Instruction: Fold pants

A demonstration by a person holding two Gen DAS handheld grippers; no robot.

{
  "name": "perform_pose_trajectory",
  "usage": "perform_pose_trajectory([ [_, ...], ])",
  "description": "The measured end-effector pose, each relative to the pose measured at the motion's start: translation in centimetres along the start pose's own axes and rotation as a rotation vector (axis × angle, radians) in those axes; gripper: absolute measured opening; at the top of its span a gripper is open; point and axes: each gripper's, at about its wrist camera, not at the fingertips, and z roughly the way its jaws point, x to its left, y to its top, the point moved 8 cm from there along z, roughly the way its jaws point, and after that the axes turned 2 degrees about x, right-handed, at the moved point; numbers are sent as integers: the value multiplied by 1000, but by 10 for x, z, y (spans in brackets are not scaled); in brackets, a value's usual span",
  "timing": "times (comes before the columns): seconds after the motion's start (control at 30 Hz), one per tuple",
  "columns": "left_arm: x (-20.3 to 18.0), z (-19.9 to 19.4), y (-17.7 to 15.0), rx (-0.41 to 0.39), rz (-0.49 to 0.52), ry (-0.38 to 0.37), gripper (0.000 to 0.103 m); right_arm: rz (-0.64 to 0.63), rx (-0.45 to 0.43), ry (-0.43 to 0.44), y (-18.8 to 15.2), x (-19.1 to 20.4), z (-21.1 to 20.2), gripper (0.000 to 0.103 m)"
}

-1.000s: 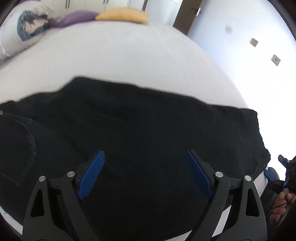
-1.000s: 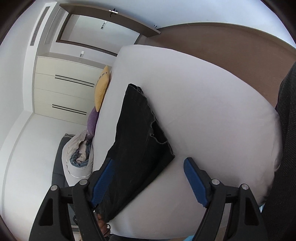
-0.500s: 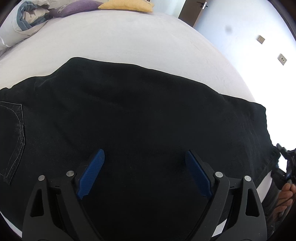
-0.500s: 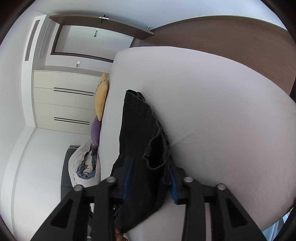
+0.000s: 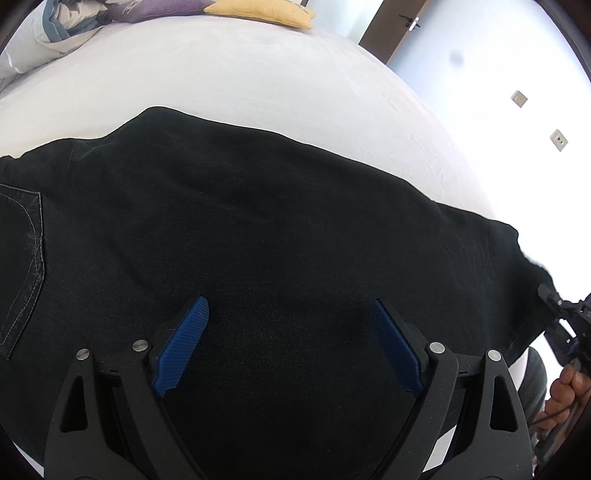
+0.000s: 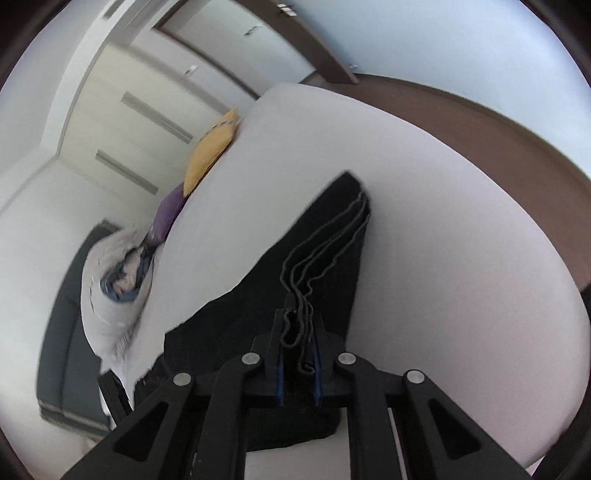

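Note:
Black pants [image 5: 258, 240] lie flat across a white bed [image 5: 240, 85], with a stitched back pocket at the left edge. My left gripper [image 5: 290, 314] is open and empty, its blue pads hovering over the middle of the pants. My right gripper [image 6: 298, 332] is shut on the stacked hems of the pants [image 6: 325, 240] at the leg end. The right gripper's body also shows at the far right of the left wrist view [image 5: 565, 325], by the hem.
A yellow pillow [image 5: 262, 9], a purple pillow [image 5: 147, 7] and a bundled duvet [image 5: 55, 33] sit at the bed's far end. A white wall with sockets [image 5: 557, 138] is to the right. A cupboard [image 6: 140, 110] stands beyond the bed.
My right gripper closed on the pants' hem and has turned, lifting the hem layers. My left gripper stayed open and moved slightly closer over the pants.

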Motion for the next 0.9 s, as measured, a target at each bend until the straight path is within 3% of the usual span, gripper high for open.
perform_pose_trajectory([
  [0.17,8,-19,4,-19,-81,-77,89,-542,124,-63,-63,111,48,12],
  [0.23,6,-28,6,-26,-122,-159,90,-645,166,-70,-92,128,66,12],
  [0.33,-2,-35,8,-11,-163,-251,90,-707,206,-98,-117,132,86,12],
  [0.43,-12,-32,10,21,-183,-313,91,-747,187,-121,-122,132,85,12],
  [0.57,-28,-23,19,72,-203,-348,91,-790,149,-138,-125,134,80,12],
  [0.8,-61,13,25,141,-117,-326,88,-869,108,-137,-138,144,70,12],
  [0.83,-63,18,24,147,-110,-322,75,-872,109,-134,-139,144,69,12],
  [0.87,-65,21,23,161,-97,-314,48,-875,110,-131,-140,145,68,12],
  [0.9,-64,21,24,178,-87,-301,35,-878,110,-128,-141,146,67,12],
])
